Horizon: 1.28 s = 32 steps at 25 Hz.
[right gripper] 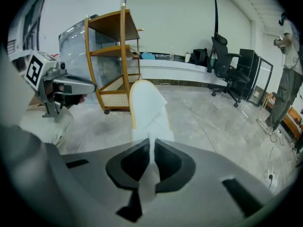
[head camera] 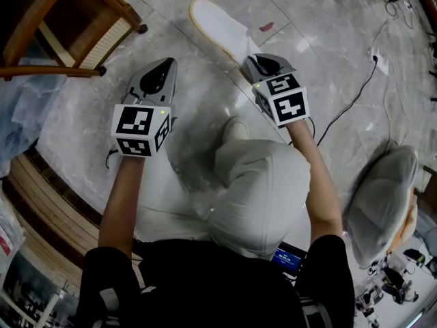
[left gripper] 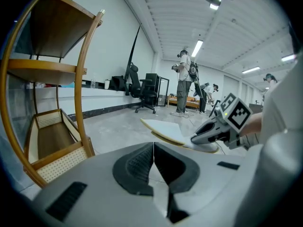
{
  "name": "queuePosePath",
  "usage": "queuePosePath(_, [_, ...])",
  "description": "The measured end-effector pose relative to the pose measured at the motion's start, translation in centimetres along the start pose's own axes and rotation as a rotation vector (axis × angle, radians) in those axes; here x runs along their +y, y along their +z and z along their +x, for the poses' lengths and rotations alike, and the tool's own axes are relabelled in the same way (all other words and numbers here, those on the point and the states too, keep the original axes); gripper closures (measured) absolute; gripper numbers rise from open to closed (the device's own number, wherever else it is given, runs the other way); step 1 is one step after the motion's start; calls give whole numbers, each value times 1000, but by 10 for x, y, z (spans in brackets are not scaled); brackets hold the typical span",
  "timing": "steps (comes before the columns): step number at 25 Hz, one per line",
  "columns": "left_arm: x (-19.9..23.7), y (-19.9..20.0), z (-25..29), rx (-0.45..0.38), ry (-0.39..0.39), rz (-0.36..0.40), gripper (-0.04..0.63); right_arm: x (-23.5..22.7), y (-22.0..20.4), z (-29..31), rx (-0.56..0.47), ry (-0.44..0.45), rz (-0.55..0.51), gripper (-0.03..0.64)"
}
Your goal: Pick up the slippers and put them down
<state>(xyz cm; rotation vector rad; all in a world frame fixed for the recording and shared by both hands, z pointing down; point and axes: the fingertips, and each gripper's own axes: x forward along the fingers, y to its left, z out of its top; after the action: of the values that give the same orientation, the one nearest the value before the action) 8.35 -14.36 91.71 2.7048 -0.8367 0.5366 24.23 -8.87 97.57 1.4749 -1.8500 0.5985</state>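
One white slipper (head camera: 217, 24) with a tan sole edge is in view, held out over the grey marble floor. My right gripper (head camera: 257, 60) is shut on its near fabric edge; in the right gripper view the slipper (right gripper: 147, 105) rises from between the closed jaws of that gripper (right gripper: 150, 151). My left gripper (head camera: 166, 63) is beside it to the left, shut and empty. The left gripper view shows its own pads (left gripper: 141, 164) pressed together, with the slipper (left gripper: 165, 130) and the right gripper (left gripper: 222, 126) ahead to the right. No second slipper is visible.
A wooden shelf unit (head camera: 89, 26) with cane panels stands on casters at the far left, also seen as the shelf (right gripper: 116, 56). A black cable (head camera: 355, 94) runs across the floor at right. A cushioned chair (head camera: 382, 197) stands at right. People (left gripper: 184, 82) and office chairs are far off.
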Motion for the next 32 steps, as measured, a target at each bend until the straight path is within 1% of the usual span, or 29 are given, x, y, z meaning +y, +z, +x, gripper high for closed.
queuePosePath(5, [-7,-9,6,15,-10,7,589,2,-19,17,36,16,2,601])
queuePosePath(13, [-4,-21,9,32,-11,-9,589,15,-57,53,103,48,41,601])
queuePosePath(22, [-6,-46,11,93,-20,6,589,24,-89,85,155,68,44,601])
queuePosePath(32, [2,-62,11,122,0,2,589,35,-122,125,208,79,44,601])
